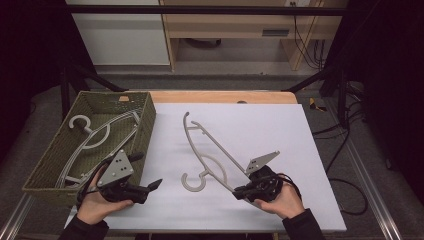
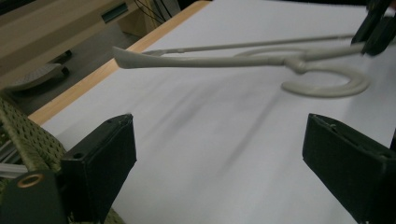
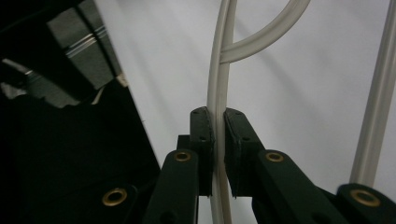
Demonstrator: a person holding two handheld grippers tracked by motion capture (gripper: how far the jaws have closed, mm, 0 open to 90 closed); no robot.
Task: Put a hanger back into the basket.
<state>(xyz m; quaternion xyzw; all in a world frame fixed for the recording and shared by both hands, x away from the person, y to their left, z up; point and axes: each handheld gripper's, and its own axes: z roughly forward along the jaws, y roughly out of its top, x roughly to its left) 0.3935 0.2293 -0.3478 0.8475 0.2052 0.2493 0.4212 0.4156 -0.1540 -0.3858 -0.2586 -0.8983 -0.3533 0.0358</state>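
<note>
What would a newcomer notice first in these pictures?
First, the pale grey hanger on the white table, its lower end clamped in the right tongs. Next, the green woven basket at the left, holding more hangers, with the left tongs open beside it.

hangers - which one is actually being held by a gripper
The grey hanger out on the white table cover: the right gripper is clamped on its shoulder bar. The other hangers lie untouched in the green woven basket; the left gripper is open.
</note>
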